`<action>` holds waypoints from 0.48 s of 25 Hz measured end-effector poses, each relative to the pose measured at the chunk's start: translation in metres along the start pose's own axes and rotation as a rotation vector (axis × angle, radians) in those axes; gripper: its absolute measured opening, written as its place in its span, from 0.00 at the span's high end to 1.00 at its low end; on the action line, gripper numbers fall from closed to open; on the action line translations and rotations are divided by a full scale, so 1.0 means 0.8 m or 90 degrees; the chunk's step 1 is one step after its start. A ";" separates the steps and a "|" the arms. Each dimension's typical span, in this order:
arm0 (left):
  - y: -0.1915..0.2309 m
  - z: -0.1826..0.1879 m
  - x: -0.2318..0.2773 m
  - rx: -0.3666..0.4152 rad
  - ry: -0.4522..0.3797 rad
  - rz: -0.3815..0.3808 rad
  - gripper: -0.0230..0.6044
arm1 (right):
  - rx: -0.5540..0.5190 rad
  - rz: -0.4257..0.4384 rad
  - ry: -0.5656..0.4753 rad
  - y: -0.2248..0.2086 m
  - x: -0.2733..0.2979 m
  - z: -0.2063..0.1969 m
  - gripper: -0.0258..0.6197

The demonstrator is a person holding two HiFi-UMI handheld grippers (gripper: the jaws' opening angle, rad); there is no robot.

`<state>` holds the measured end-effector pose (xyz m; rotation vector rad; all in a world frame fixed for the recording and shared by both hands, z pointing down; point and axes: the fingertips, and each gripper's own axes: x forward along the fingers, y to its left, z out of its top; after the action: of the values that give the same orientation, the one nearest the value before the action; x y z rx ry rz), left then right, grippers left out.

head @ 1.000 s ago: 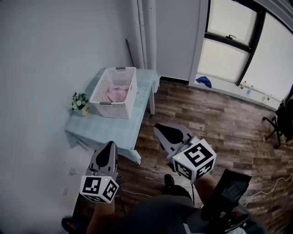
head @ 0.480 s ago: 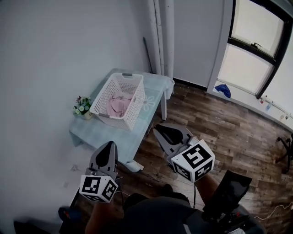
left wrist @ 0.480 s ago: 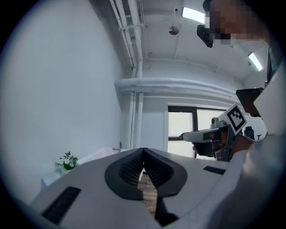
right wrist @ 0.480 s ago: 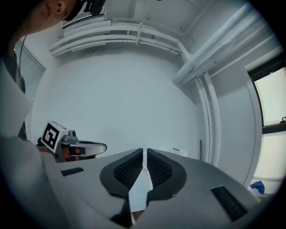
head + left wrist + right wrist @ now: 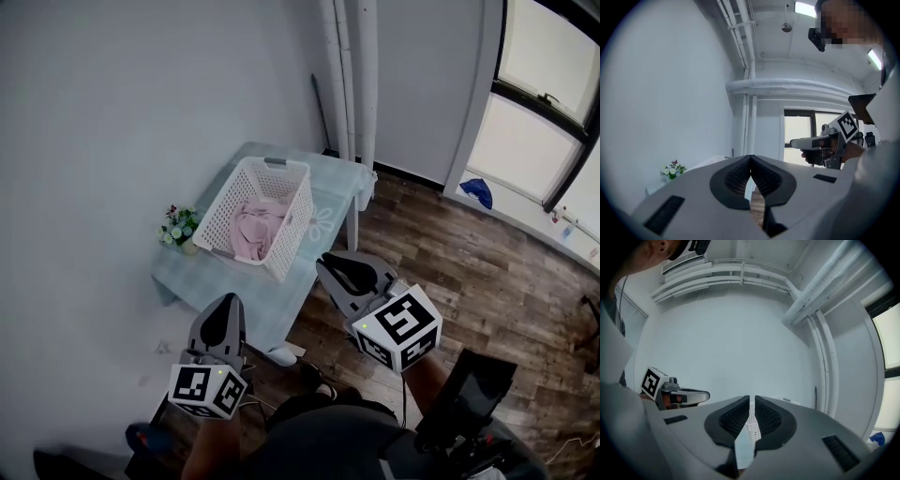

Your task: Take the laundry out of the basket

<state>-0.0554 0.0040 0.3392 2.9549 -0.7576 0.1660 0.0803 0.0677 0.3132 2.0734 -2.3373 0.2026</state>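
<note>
The left gripper (image 5: 222,307) and right gripper (image 5: 339,269) are held with fingers clenched, empty, well short of the basket (image 5: 294,214) on the surface (image 5: 225,274); pink laundry (image 5: 257,227) lies inside, likely awaiting approach.

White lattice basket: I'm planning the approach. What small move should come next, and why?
Probably carry both grippers forward over the pale blue table. The left gripper and right gripper hang short of the table, shut and empty, while the pink laundry lies in the white lattice basket.

White latticed plastic basket (image 5: 296,223), soft pink cloth laundry (image 5: 255,230), matt pale-blue table (image 5: 225,286), wood-grain plank floor (image 5: 469,272)
</note>
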 end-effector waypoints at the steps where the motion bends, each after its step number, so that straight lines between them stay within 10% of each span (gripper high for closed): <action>1: 0.008 0.000 0.006 -0.005 -0.003 0.002 0.95 | -0.002 0.001 0.002 -0.003 0.009 0.001 0.93; 12: 0.109 0.031 0.054 -0.016 -0.034 0.024 0.95 | -0.038 0.029 0.026 -0.017 0.136 0.035 0.82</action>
<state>-0.0580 -0.0955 0.3247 2.9342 -0.8154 0.0811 0.0824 -0.0445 0.2972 1.9713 -2.3393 0.1706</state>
